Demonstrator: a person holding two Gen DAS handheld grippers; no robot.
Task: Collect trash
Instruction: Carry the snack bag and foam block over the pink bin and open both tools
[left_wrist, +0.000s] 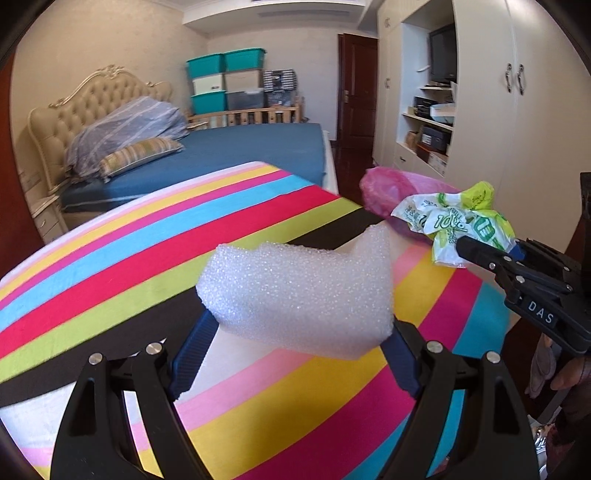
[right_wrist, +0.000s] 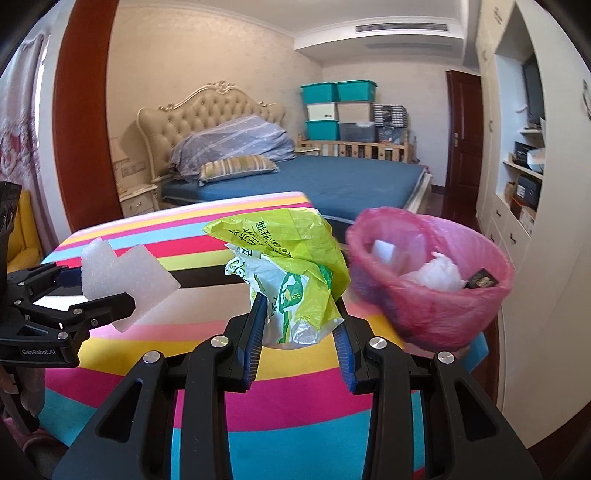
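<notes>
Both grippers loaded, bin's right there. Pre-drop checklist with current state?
1. Left gripper clamped on white foam block: ok.
2. Right gripper clamped on crumpled green wrapper: ok.
3. Pink-lined bin mouth open: ok.
4. Room left in the bin: ok, only some white scraps inside.
5. Wrapper over the bin mouth: not ok, it sits to the bin's left.
6. Bin standing stable: cannot tell, base hidden.

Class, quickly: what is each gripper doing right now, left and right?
Left gripper: closed on the white foam packing piece.
Right gripper: closed on the crumpled green-and-white plastic wrapper.
</notes>
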